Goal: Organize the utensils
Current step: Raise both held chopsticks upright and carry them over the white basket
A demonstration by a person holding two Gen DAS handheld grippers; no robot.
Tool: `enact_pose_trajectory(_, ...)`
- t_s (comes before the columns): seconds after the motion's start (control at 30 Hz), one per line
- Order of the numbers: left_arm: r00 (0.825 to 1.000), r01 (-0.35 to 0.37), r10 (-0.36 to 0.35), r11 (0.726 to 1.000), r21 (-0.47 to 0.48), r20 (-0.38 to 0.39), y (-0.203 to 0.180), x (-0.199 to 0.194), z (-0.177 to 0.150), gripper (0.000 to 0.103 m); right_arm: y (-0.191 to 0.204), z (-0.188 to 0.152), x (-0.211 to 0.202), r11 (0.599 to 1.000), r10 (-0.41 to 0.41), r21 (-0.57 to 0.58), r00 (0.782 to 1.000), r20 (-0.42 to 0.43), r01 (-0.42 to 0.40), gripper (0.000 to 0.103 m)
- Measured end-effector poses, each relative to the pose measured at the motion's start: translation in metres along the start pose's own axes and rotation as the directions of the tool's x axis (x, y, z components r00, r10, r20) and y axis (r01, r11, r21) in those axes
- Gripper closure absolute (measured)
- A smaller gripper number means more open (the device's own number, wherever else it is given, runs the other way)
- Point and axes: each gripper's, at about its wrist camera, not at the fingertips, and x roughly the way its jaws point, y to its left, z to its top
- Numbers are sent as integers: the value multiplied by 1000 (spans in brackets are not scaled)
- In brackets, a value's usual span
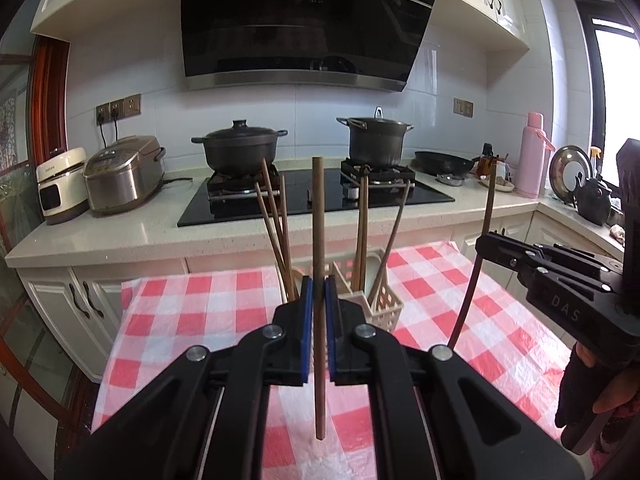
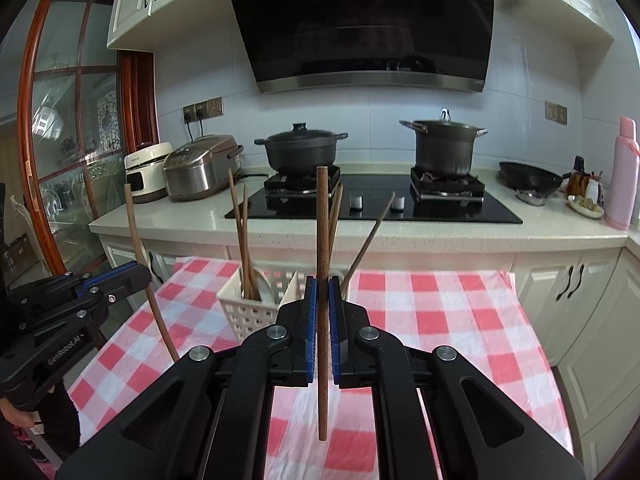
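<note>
A white perforated utensil holder (image 1: 386,306) (image 2: 244,308) stands on the red-and-white checked cloth with several wooden chopsticks (image 1: 276,224) (image 2: 242,236) upright in its compartments. My left gripper (image 1: 319,286) is shut on a single wooden chopstick (image 1: 319,240), held vertical just in front of the holder. My right gripper (image 2: 322,286) is shut on another wooden chopstick (image 2: 322,232), also vertical, in front of the holder. Each gripper shows in the other's view, the right one (image 1: 486,242) and the left one (image 2: 140,276), each with its stick.
The table with the checked cloth (image 1: 200,320) (image 2: 440,320) stands before a counter with a black hob (image 1: 320,196), two dark pots (image 1: 240,148) (image 1: 376,140), a rice cooker (image 1: 124,172), a wok (image 1: 444,162) and a pink flask (image 1: 532,156).
</note>
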Motion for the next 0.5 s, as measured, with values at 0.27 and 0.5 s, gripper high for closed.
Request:
enact_pose_trajectory(0.27,999,0,-1,1000,21,53,0,-5,49,97,-5,41,1,1000,1,-9,998,61,-1,97)
enact_pose_trajectory(0.5,996,2,-5,999,34,89,-2,-10,90,97,-10,68,11,1000,5,-2,997,83,-5,97)
